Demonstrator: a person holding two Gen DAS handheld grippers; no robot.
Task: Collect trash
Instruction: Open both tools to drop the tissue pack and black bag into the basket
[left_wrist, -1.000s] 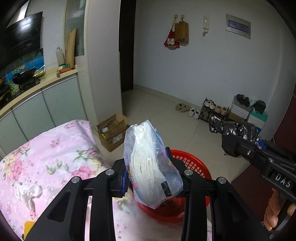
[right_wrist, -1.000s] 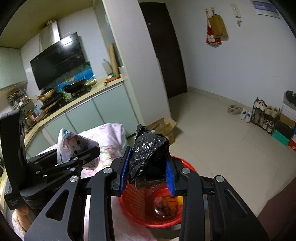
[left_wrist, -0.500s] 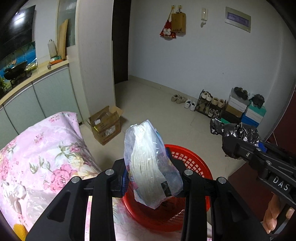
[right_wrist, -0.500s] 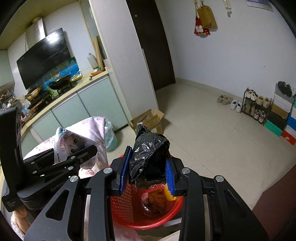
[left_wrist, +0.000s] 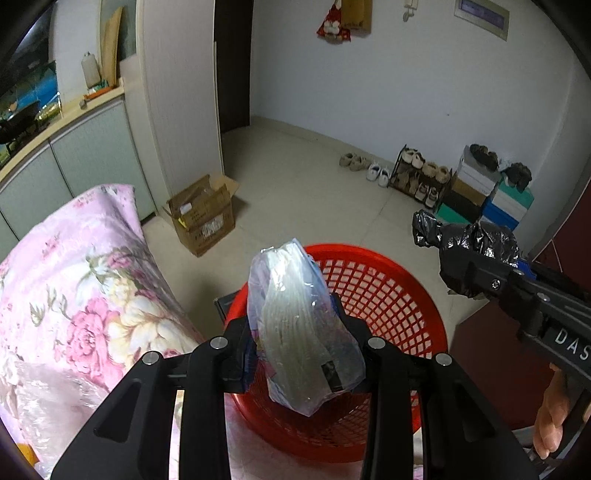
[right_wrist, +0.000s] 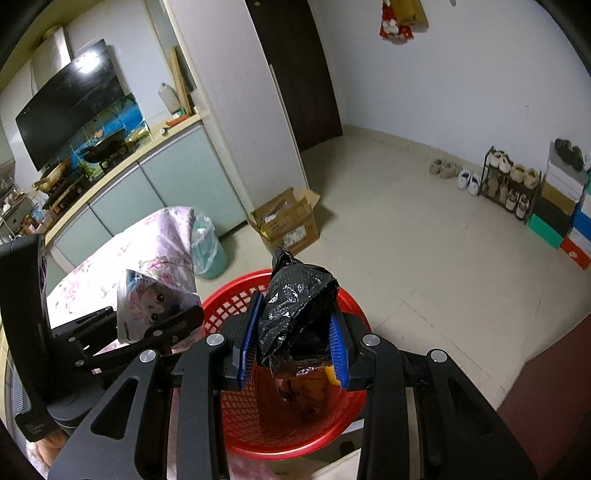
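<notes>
Left wrist: packet (left_wrist: 301, 325) between claw (left_wrist: 295, 354) fingers.

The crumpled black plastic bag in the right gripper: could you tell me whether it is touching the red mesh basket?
Cannot tell. In the right wrist view the crumpled black plastic bag overlaps the red mesh basket, hiding any gap.

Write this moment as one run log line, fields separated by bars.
left gripper: shut on plastic packet | right gripper: shut on black bag | both above red basket | nothing released
</notes>
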